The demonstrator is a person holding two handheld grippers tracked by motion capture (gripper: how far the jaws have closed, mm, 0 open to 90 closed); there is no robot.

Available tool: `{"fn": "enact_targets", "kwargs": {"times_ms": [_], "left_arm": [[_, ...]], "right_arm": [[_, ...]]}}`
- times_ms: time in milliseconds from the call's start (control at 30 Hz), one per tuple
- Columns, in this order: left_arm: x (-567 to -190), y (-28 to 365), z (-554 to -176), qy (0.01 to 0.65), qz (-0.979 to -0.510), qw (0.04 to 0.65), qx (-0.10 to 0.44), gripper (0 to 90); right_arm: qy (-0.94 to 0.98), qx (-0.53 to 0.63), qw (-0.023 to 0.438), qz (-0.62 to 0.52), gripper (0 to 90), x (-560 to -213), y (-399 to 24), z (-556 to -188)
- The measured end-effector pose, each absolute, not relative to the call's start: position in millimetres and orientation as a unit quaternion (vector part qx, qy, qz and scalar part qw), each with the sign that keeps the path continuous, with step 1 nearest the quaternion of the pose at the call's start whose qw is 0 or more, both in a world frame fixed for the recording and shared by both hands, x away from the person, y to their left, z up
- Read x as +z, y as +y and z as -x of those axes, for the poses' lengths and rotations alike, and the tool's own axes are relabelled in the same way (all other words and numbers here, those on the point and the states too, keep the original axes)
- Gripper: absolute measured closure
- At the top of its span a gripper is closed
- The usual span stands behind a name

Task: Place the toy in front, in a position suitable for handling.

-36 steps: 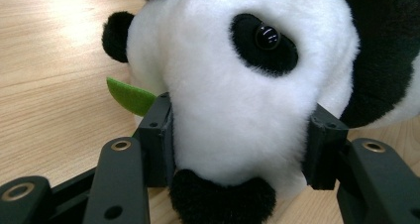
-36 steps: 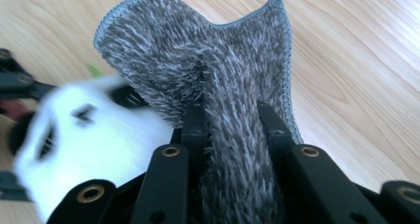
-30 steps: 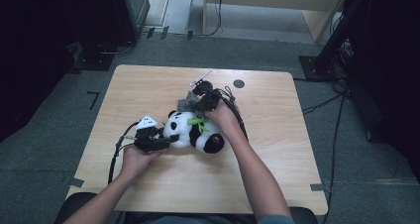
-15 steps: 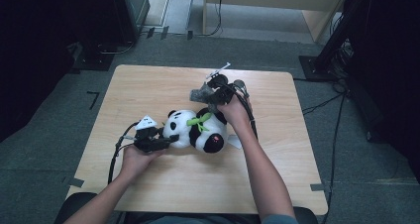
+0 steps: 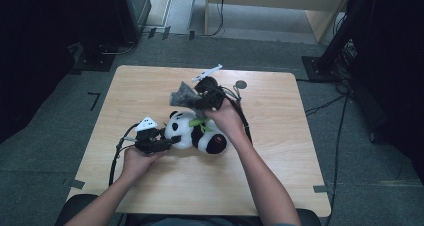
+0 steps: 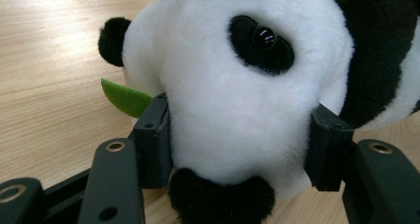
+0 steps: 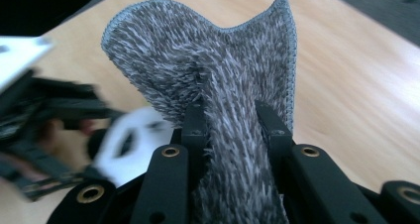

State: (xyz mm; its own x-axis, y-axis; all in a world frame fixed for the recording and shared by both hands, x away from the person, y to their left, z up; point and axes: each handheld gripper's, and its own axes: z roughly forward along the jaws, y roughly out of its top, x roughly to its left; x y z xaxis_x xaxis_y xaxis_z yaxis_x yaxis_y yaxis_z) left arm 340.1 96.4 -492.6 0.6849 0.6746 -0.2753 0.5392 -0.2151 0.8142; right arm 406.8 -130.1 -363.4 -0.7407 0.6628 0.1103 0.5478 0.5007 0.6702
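Panda toy [image 6: 237,110], body cut off

Left tool [image 5: 167,142] level, jaws half apart, right tool [image 5: 192,97] raised, jaws pinched close.

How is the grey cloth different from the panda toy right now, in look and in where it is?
The grey cloth is a thin, shaggy, single-coloured sheet; the panda toy is a plump black-and-white plush with green trim. The cloth is lifted off the table in the right gripper; the panda lies on it. The left gripper brackets the panda's head. Both look soft and sit between gripper fingers.
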Motion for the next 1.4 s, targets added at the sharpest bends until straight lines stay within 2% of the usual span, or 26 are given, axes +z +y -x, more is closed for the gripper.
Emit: {"fn": "enact_targets", "kwargs": {"times_ms": [167, 367, 633, 1200, 1400], "left_arm": [[-492.0, 96.7, -340.4, 0.393, -0.774, 0.492, 0.066, 40.5], [-492.2, 98.1, -341.5, 0.398, -0.771, 0.495, 0.053, 40.9], [-492.7, 98.1, -342.4, 0.396, -0.775, 0.489, 0.053, 42.6], [-493.0, 97.1, -340.9, 0.39, -0.776, 0.492, 0.063, 42.6], [-494.7, 97.3, -339.1, 0.389, -0.772, 0.498, 0.068, 42.2]], "right_arm": [[0.886, 0.338, 0.055, -0.314, 72.0, -372.9, -100.1, -390.1], [0.904, 0.309, 0.064, -0.29, 72.8, -388.1, -87.5, -372.3], [0.915, 0.289, 0.086, -0.267, 74.4, -394.1, -94.1, -366.7], [0.901, 0.295, 0.027, -0.317, 74.3, -376.0, -138.3, -371.2], [0.885, 0.326, 0.084, -0.321, 73.8, -355.5, -126.5, -378.7]]}}
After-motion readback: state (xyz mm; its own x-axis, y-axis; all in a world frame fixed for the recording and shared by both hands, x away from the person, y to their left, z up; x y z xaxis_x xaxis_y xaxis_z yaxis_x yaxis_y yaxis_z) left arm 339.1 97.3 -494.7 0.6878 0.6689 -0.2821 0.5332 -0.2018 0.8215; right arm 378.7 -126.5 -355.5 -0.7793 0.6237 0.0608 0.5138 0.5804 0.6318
